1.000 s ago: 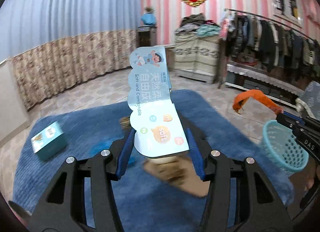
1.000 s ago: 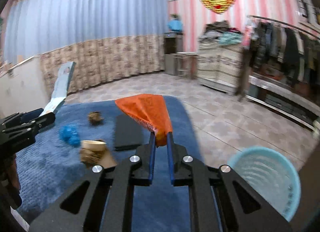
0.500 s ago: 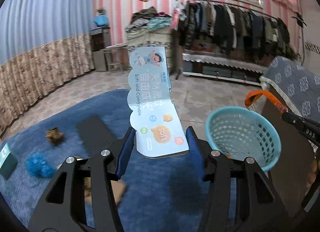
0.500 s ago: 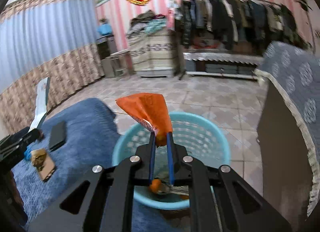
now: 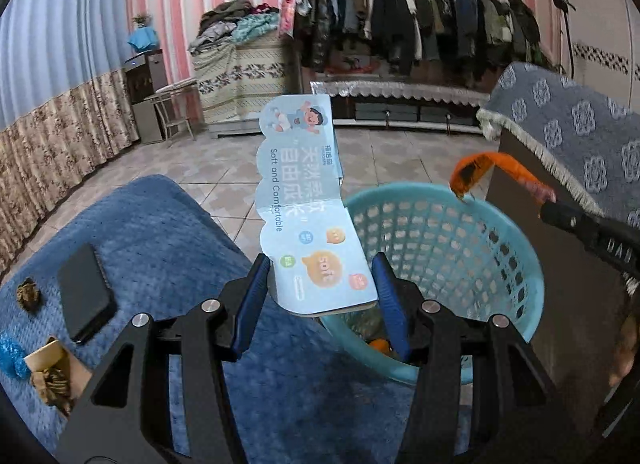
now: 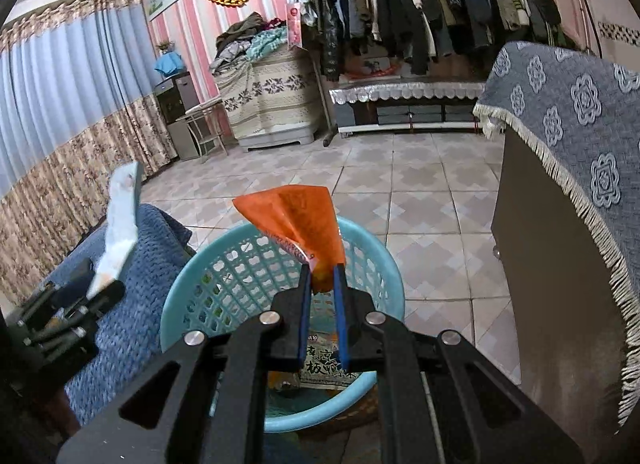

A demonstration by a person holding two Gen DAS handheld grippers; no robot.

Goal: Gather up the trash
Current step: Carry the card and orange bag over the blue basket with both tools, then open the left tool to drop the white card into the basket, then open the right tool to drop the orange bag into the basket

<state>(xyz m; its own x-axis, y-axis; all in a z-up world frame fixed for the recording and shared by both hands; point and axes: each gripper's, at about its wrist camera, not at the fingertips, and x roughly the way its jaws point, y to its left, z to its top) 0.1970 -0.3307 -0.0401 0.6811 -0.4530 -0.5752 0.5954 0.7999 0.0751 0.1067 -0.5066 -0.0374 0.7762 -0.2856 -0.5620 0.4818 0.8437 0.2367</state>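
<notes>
A: Left wrist view, item?
B: Your left gripper [image 5: 320, 284] clamps the blue card [image 5: 308, 215], upright beside the basket [image 5: 460, 248].
A: Right wrist view?
B: Your right gripper [image 6: 322, 276] pinches the orange wrapper [image 6: 296, 219] above the basket [image 6: 192, 276].

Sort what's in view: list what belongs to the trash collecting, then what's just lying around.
Job:
- light blue card packaging, in left gripper
- orange wrapper, in right gripper
- turquoise basket
- brown paper scraps, blue crumpled wad, on blue blanket

Lying about:
- black phone
- clothes rack
- grey patterned cover
</notes>
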